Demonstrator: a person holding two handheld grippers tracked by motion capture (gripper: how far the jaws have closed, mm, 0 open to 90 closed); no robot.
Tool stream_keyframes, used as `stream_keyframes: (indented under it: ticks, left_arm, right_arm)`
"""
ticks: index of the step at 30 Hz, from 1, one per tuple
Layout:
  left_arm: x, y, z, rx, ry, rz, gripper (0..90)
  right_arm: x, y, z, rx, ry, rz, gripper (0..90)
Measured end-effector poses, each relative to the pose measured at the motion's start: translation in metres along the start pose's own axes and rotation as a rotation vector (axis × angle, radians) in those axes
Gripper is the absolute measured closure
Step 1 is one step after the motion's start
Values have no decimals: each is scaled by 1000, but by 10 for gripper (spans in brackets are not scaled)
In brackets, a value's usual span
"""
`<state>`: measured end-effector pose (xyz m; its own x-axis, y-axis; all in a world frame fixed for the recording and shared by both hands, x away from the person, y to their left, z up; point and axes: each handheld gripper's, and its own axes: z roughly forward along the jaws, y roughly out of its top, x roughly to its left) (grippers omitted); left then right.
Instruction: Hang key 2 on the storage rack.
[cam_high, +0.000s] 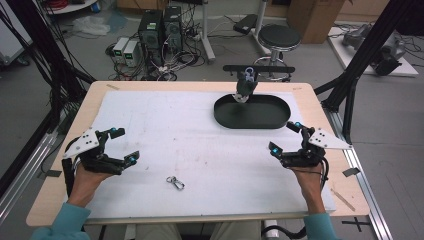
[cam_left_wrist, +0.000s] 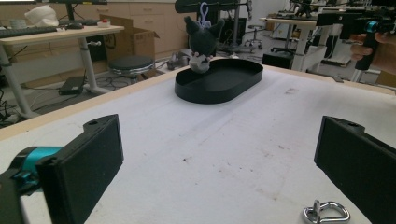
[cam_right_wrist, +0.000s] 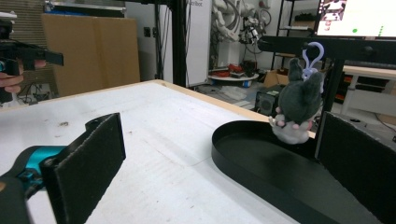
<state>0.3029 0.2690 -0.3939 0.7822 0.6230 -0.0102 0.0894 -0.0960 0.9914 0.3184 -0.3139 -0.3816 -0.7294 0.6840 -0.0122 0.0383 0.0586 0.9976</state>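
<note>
A black oval tray (cam_high: 252, 119) is sitting on the far right part of a white mat (cam_high: 200, 140) that is covering a wooden table (cam_high: 60, 200). A dark grey plush keychain toy (cam_high: 245, 86) with a pale face and a lilac loop on top is standing upright at the tray's far rim; the rest of the tray is holding nothing.

The person's left gripper (cam_high: 126, 146) is hovering near the left edge of the mat with its jaws spread wide apart, gripping nothing. A small metal carabiner clip (cam_high: 175, 183) is lying flat on the mat, near the table's front edge, just to the right of that gripper and not touching it. In the left gripper view the clip (cam_left_wrist: 326, 213) is lying low beside the right-hand jaw.

The right gripper (cam_high: 285, 138) is hovering near the mat's right edge, just in front of the tray, its jaws also wide apart and holding nothing.

Bare mat is lying between the clip and the tray.
</note>
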Motion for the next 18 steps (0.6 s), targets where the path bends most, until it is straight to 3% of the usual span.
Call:
stream_keyframes:
  ticks: [7, 9, 11, 12, 18]
  left_arm:
    - [-3, 1, 0, 31, -26, 17, 17]
    - [-4, 0, 2, 81, -58, 21, 17]
    - [-5, 0, 3, 96, -64, 24, 17]
    - [-8, 0, 6, 131, -73, 46, 17]
    - [-13, 6, 12, 172, -135, 65, 17]
  right_arm:
    - [0, 0, 0, -5, 1, -4, 7]
    - [0, 0, 0, 0, 4, -4, 7]
    - [-1, 0, 0, 0, 7, -3, 7]
    - [-1, 0, 0, 0, 3, -5, 7]
    - [-2, 1, -1, 0, 3, -12, 7]
